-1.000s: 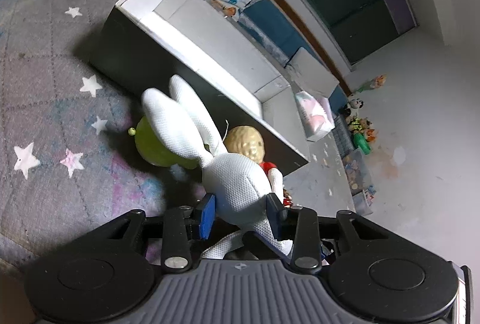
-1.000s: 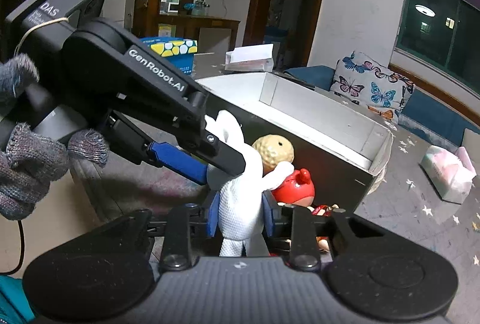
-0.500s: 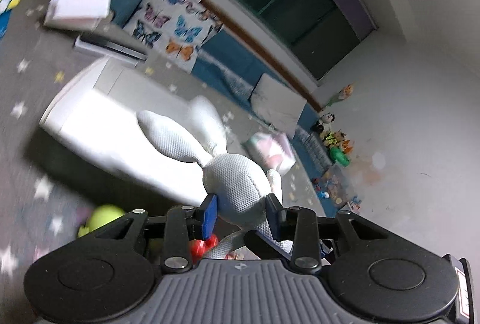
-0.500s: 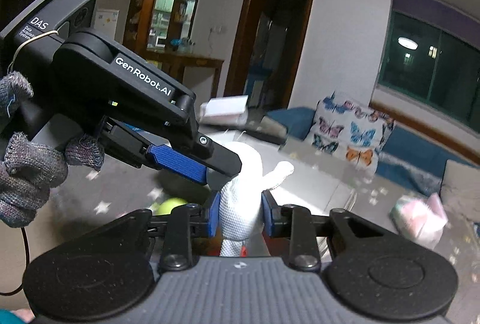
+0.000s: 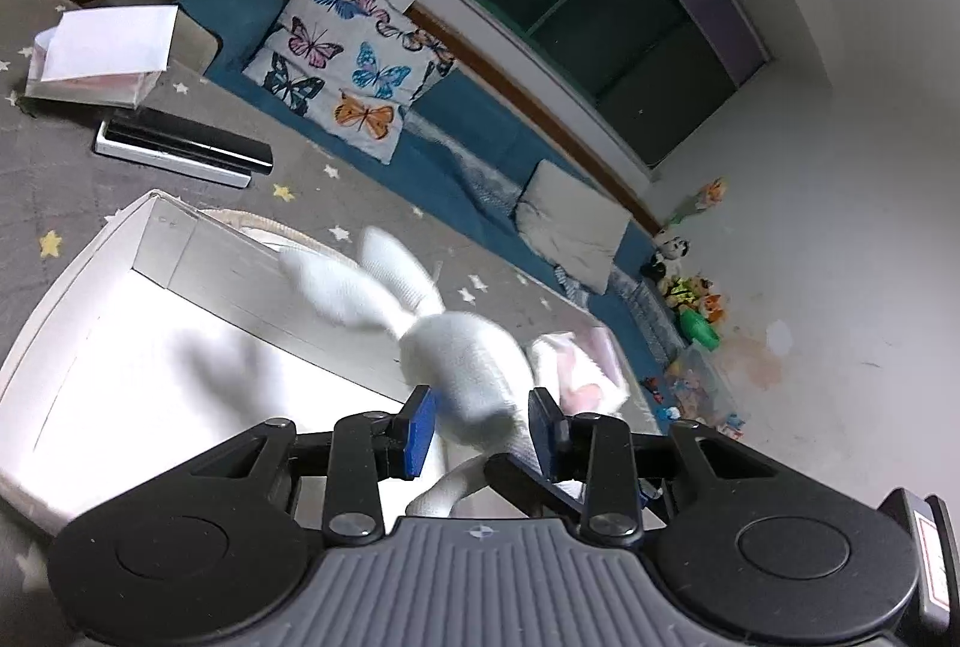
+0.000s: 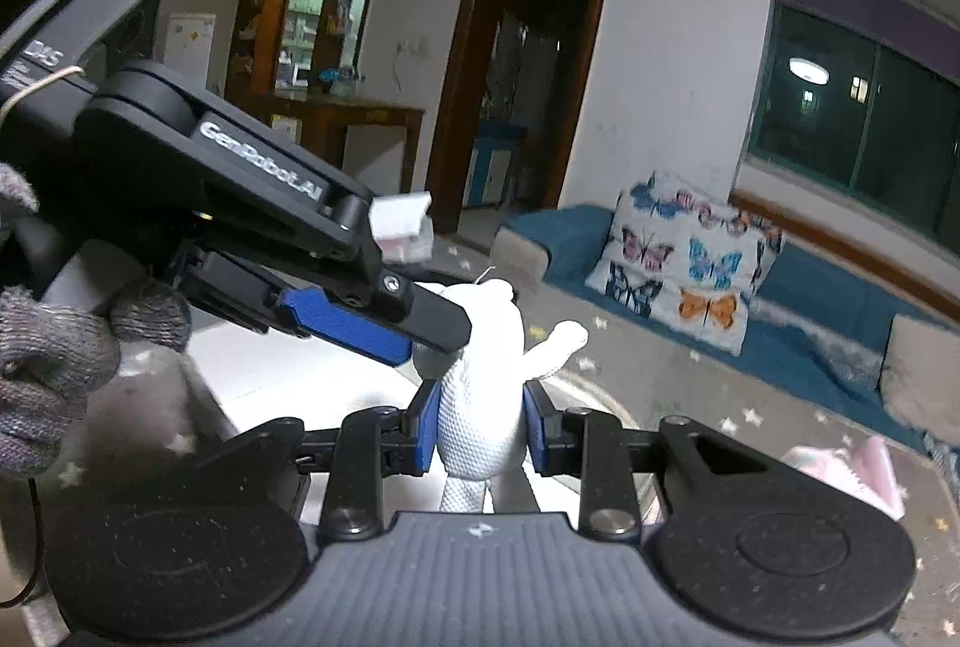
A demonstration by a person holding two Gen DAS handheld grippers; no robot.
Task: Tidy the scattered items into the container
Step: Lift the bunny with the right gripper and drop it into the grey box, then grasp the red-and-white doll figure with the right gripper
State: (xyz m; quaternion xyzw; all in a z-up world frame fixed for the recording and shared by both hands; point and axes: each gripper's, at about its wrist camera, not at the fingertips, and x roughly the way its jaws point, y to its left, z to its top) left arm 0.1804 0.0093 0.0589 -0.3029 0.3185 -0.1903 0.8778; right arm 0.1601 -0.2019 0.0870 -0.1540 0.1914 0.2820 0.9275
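Since the earlier frames, the white plush rabbit (image 5: 462, 377) has been lifted off the carpet and carried up and over the white container (image 5: 90, 347), so that the box's pale inner floor is now seen below and left of the toy in the left wrist view. The green ball, the tan ball and the red toy that lay against the box's outer wall a second ago are no longer in view. This is judged to mean that the carry is nearly done and that the release into the box is the step in hand; the other scattered items are probably still to be collected.

One container is seen, open at the top, standing on the grey star-patterned carpet (image 5: 54, 155). One butterfly cushion (image 5: 348, 65) is propped on the blue seating behind it, and one plain grey cushion (image 5: 570, 227) lies further along. One black-and-white flat box (image 5: 180, 152) and one white-lidded box (image 5: 102, 53) lie on the carpet beyond the container.

One rabbit is held, and by two tools at once. The left hand-held gripper (image 5: 480, 428) is pinched on the toy's head just below the ears, which are blurred. The right hand-held gripper (image 6: 480, 428) is pressed onto its body, with one arm of the toy sticking out to the side. One gloved hand (image 6: 54, 365) is seen on the left tool.
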